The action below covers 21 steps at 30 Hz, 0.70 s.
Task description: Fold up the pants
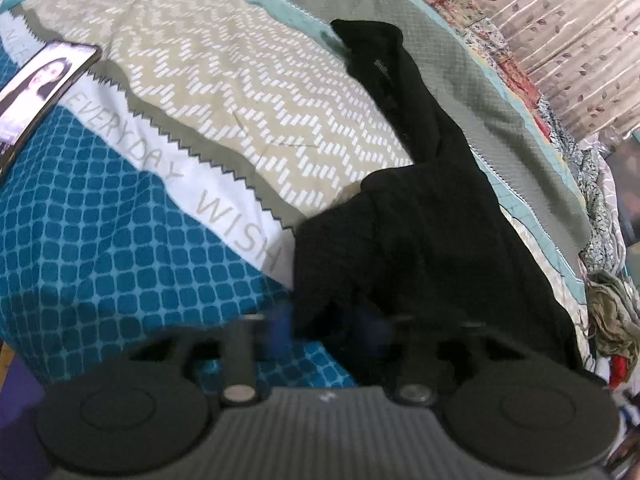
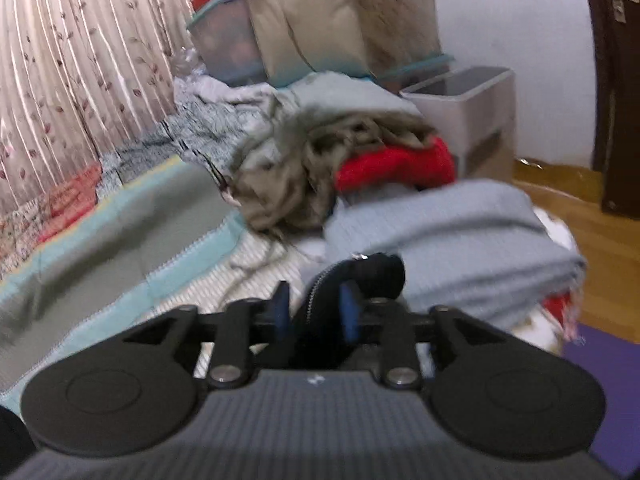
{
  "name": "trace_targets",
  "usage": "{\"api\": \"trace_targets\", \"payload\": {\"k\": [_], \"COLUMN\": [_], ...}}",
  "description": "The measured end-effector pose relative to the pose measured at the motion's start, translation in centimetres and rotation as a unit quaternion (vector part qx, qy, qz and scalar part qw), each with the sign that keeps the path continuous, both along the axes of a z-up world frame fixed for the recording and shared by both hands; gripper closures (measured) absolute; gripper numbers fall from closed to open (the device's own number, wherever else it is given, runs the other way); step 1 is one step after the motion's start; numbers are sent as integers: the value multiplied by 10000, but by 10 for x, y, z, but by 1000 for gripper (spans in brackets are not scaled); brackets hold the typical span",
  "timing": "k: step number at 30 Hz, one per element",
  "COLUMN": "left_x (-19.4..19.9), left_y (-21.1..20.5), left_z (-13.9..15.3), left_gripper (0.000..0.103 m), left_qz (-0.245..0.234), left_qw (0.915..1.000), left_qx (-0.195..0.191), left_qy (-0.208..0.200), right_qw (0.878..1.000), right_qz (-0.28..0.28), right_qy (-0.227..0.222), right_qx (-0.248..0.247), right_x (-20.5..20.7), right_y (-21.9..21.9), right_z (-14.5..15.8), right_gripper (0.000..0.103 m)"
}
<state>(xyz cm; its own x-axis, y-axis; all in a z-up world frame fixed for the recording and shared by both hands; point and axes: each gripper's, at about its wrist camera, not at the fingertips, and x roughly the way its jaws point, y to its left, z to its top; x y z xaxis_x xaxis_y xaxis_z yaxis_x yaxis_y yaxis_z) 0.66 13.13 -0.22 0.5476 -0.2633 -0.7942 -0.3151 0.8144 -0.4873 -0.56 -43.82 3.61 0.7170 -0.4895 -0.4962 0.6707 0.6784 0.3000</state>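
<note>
left wrist view: black pants [image 1: 420, 216] lie on the patchwork bedspread [image 1: 120, 240], running from the near gripper out toward 1 o'clock; far end crumpled near the grey panel.
left gripper [image 1: 326, 326]: blue fingertips [image 1: 280, 326] sit either side of the near bunch of black cloth; looks like a pinch on the pants, but motion blur leaves the contact uncertain.
phone [image 1: 44, 80]: at 10 o'clock on the bedspread, well apart from the pants.
step, judged: lifting or carrying one end to fold lengthwise. Best done with both grips level and the cloth taut between them, laying edge onto edge over the flat zigzag patch, away from the phone.

right wrist view: right gripper [image 2: 316, 314] closed on a thick roll of the pants [image 2: 360, 276], zipper [image 2: 310, 292] showing between the blue pads [image 2: 349, 312]. Likely the waist or fly end.
only here: clothes heap at 12 o'clock, olive garment [image 2: 304, 164], red garment [image 2: 396, 166], folded grey blanket [image 2: 452, 236] just beyond the fingertips, white bin [image 2: 472, 108] at 1 o'clock.
only in left view: full run of the pants, phone.
risk, judged: bunched grip carries wrinkles into the fold; shake flat first.
</note>
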Motion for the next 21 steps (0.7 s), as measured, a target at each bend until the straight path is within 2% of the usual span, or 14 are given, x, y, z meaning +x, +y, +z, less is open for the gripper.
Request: {"api": "trace_targets", "payload": {"k": [1, 3, 5, 6, 8, 9, 11, 14, 17, 18, 21], "left_x": [0, 1, 5, 8, 16, 20, 22, 8, -21, -34, -62], "left_y": [1, 0, -3, -5, -10, -13, -17, -18, -12, -7, 11], "left_z": [-2, -8, -13, -14, -19, -22, -24, -15, -3, 0, 4], "left_gripper": [24, 25, 29, 35, 65, 95, 96, 97, 96, 96, 96], "left_qz": [-6, -56, -92, -124, -195, -260, -286, -484, -699, -776, -819], "left_qw": [9999, 9991, 9984, 9980, 9972, 9967, 9966, 9973, 9963, 9959, 9944], "left_qx": [-124, -410, -542, -599, -700, -734, -693, -514, -499, -440, -512], "left_qy": [47, 108, 139, 134, 166, 230, 343, 200, -36, -147, -418], "right_qw": [9999, 9993, 9950, 9887, 9703, 9566, 9312, 8969, 8562, 8389, 8004], "right_qz": [122, 372, 970, 1466, 2367, 2847, 3576, 4363, 5090, 5354, 5882], "right_qy": [2, -64, -219, -241, -89, 9, -35, -143, -79, -43, 132], "right_qx": [18, -37, -117, -204, -481, -617, -704, -707, -879, -982, -1150], "right_x": [-5, -16, -21, -18, -1, 12, 36, 78, 134, 155, 207], "right_y": [10, 34, 67, 88, 129, 153, 192, 238, 289, 310, 361], "right_z": [-3, -6, -2, -3, -1, 1, 10, 31, 58, 68, 83], "right_gripper": [65, 65, 65, 65, 65, 65, 65, 65, 65, 64, 55]}}
